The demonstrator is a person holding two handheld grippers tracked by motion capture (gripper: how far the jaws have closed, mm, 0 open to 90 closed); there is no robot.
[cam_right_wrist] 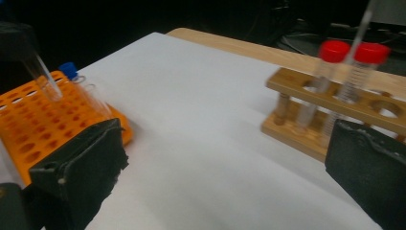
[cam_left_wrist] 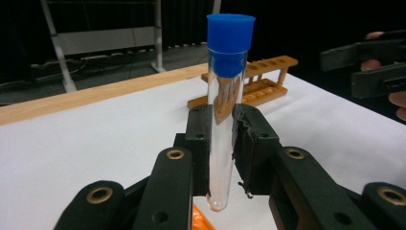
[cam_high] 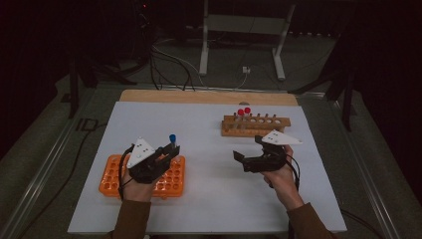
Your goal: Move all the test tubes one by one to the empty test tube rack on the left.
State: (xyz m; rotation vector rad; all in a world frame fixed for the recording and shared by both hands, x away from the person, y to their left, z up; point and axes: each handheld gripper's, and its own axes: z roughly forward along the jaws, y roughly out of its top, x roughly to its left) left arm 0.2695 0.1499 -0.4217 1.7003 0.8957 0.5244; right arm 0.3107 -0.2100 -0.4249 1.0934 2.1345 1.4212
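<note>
My left gripper (cam_high: pixel 171 149) is shut on a clear test tube with a blue cap (cam_high: pixel 172 138), held upright above the far right corner of the orange rack (cam_high: pixel 112 174). In the left gripper view the tube (cam_left_wrist: pixel 224 96) stands between the two pads, its round bottom just above the rack. My right gripper (cam_high: pixel 248 147) hangs open over the white mat, in front of the wooden rack (cam_high: pixel 256 125), with nothing between its jaws. Two red-capped tubes (cam_right_wrist: pixel 330 62) stand in that wooden rack (cam_right_wrist: pixel 306 129). Another blue-capped tube (cam_right_wrist: pixel 84 93) leans in the orange rack (cam_right_wrist: pixel 28 120).
A white mat (cam_high: pixel 209 199) covers the table, with a wooden strip (cam_high: pixel 209 97) along its far edge. The wooden rack has several free holes toward its right end. Metal stand legs (cam_high: pixel 204 50) and cables lie on the floor beyond.
</note>
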